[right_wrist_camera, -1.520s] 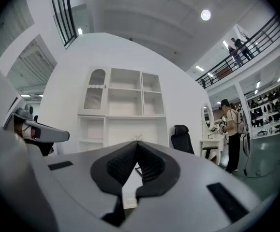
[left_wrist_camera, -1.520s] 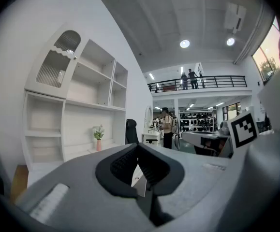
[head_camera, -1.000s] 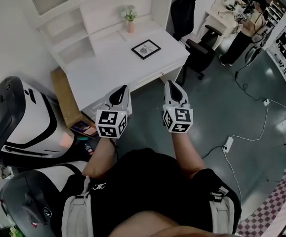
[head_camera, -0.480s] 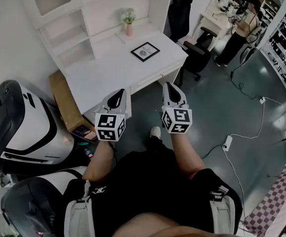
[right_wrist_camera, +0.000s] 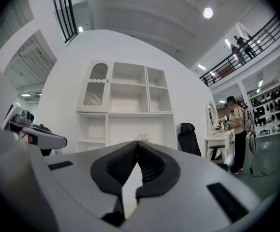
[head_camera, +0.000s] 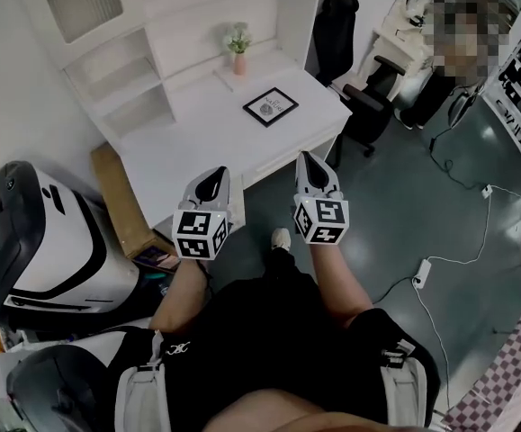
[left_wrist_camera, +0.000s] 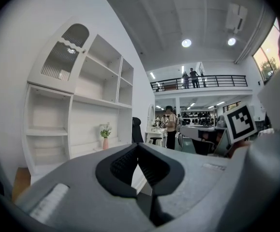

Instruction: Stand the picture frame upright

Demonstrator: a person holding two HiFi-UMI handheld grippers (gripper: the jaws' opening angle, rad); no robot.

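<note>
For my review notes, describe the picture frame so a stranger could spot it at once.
Find the white desk with built-in shelves above it. On its top, near the right end, lies a black-rimmed rectangular picture frame. Its only neighbour, a small pink vase of flowers, stands upright farther back; the frame is dark and flat.

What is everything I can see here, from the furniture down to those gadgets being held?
picture frame: one, black, lying flat on the desk
desk: one, white, ahead of the person
vase: one, pink, holding a small plant, at the desk's back
shelf unit: one, white, above the desk
office chair: one, black, right of the desk
box: one, brown, on the floor left of the desk
power strip: one, white, on the floor at right
left tool: one, grey, shut, empty
right tool: one, grey, shut, empty
</note>
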